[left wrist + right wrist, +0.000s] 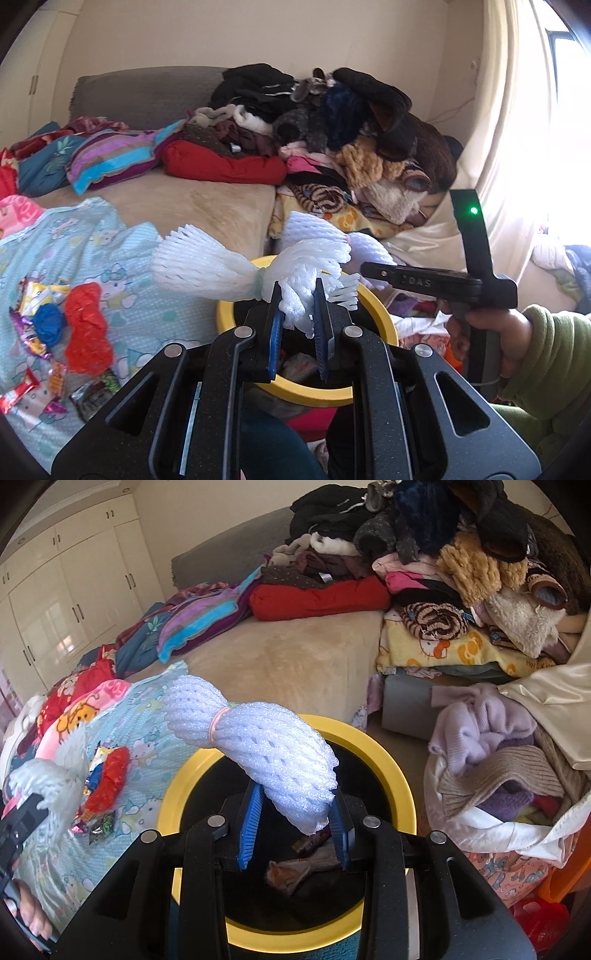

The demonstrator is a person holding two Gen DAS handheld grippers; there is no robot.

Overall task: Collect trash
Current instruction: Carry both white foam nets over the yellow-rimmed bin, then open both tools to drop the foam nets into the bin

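My left gripper (299, 308) is shut on one end of a white foam net bundle (207, 266) tied with a pale green band. It holds the bundle over the yellow-rimmed bin (376, 314). My right gripper (295, 812) is shut on a second white foam net bundle (258, 738) with a pink band, above the bin's yellow rim (391, 764). Crumpled wrappers (295, 871) lie inside the bin. In the left wrist view the right gripper (365, 267) comes in from the right. More trash lies on the light blue sheet: a red plastic bag (86, 328), a blue scrap (48, 323) and candy wrappers (27, 395).
A tall heap of clothes (332, 122) covers the far side of the bed (207, 206). A white bag stuffed with knitwear (498, 775) stands right of the bin. White wardrobes (74, 590) line the left wall. A curtain (517, 129) hangs at the right.
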